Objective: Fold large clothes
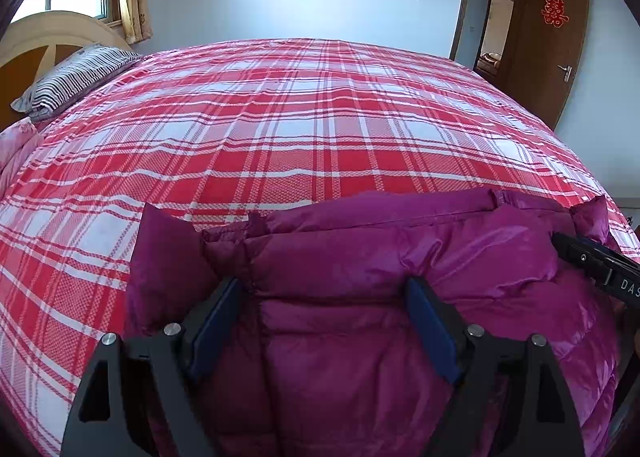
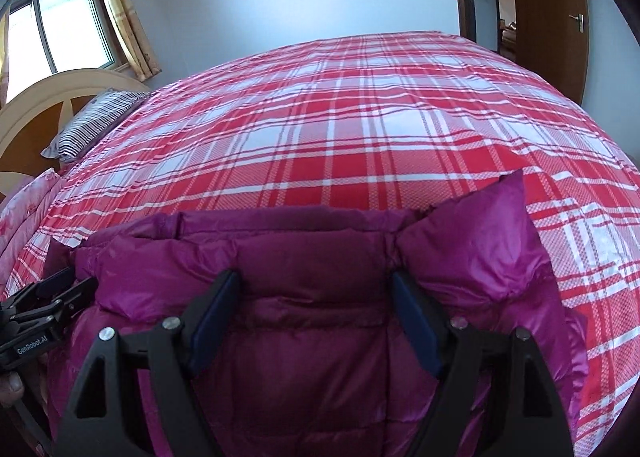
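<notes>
Left wrist view: my left tongs stand spread over the magenta down jacket on the plaid bed; right tongs likewise spread. I should pinch both layers at matching seams before folding.

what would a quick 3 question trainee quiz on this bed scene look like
1. True or false: the purple padded jacket lies on the plaid sheet.
2. Which pillow pattern? A dots, B stripes, C plain.
3. Fill in: the door stands ____.

Key: 1 true. 2 B. 3 open.
</notes>
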`<action>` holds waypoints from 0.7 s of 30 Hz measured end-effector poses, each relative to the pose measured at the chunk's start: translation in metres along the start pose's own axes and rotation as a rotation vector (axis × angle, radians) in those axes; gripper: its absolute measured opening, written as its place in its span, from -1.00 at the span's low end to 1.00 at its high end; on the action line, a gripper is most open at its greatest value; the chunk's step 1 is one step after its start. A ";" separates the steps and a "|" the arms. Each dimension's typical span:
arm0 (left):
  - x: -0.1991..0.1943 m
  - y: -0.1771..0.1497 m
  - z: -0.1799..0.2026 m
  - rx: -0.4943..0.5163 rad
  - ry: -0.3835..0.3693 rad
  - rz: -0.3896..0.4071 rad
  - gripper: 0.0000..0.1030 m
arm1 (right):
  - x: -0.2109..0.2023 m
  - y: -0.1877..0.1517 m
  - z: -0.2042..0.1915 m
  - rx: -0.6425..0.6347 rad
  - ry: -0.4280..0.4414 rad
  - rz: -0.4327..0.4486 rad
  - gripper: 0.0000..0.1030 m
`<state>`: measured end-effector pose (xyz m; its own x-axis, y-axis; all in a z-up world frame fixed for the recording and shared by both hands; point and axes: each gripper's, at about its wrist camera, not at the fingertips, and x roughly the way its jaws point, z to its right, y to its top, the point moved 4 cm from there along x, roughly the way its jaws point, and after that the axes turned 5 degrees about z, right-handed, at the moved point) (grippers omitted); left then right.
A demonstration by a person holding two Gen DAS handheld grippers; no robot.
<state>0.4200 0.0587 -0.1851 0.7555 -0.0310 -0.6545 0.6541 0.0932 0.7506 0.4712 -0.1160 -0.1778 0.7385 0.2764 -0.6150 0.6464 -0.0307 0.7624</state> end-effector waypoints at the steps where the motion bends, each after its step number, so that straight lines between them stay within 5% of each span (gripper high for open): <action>1: 0.001 -0.001 0.000 0.001 0.001 -0.002 0.66 | 0.001 0.000 0.001 0.003 0.002 -0.004 0.58; 21: 0.010 -0.005 -0.002 -0.006 0.012 -0.026 0.72 | 0.010 -0.004 -0.001 -0.017 -0.017 -0.029 0.66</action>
<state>0.4239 0.0598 -0.1957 0.7377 -0.0218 -0.6748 0.6733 0.0987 0.7328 0.4753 -0.1118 -0.1868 0.7228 0.2603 -0.6401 0.6643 -0.0066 0.7474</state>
